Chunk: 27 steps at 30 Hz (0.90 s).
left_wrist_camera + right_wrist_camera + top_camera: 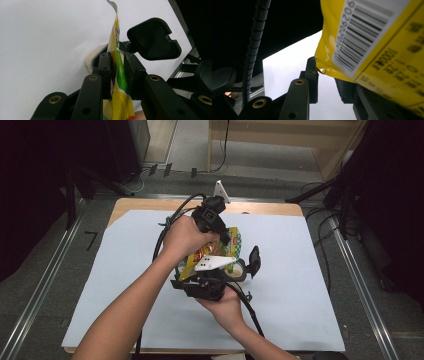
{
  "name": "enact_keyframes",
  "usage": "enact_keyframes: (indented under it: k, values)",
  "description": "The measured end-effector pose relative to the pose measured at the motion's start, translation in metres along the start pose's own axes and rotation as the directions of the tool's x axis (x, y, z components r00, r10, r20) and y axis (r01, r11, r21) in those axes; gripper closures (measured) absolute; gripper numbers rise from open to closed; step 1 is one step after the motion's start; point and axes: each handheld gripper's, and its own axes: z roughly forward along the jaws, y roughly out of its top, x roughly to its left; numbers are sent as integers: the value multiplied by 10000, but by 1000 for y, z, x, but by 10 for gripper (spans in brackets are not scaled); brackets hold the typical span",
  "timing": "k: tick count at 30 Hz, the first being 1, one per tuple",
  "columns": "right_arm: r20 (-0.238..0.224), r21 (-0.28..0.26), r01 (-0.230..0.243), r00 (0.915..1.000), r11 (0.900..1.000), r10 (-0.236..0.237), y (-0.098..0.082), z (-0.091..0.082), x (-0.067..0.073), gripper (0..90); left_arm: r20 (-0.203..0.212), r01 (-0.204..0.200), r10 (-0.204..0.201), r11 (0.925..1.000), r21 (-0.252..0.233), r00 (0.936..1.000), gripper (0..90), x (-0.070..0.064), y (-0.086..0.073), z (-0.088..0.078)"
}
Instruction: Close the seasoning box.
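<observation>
Gripping a snack bag [231,249] above the tabletop's [300,285] middle, the left gripper [117,72] is pinching its edge. The right gripper [325,80] is pinching the opposite seam; tearing it open is seemingly still pending.

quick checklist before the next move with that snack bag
1. Left tongs shut on the bag: ok, both pads press its edge.
2. Right tongs grip: cannot tell, the bag's corner sits between the jaws with a gap showing.
3. Bag lifted off the white sheet: ok.
4. Bag sealed or torn: cannot tell.
5. Cables free of the bag: ok.
</observation>
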Motion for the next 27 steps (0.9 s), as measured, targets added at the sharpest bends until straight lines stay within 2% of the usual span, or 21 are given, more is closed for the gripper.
enact_keyframes:
  k: [11,19,27]
  values:
    - [-75,-27,-132,9999,9999,132,1,-2,-2,741,35,64,-64,10000,-7,10000,768,2,1,1]
    - [47,-78,-119,9999,9999,119,3,-4,-4,740,133,127,-124,9996,-236,9998,764,1,1,-1]
    - [-10,-113,-202,9998,9997,202,3,-4,-3,740,56,67,-66,10000,-67,10000,765,1,1,1]
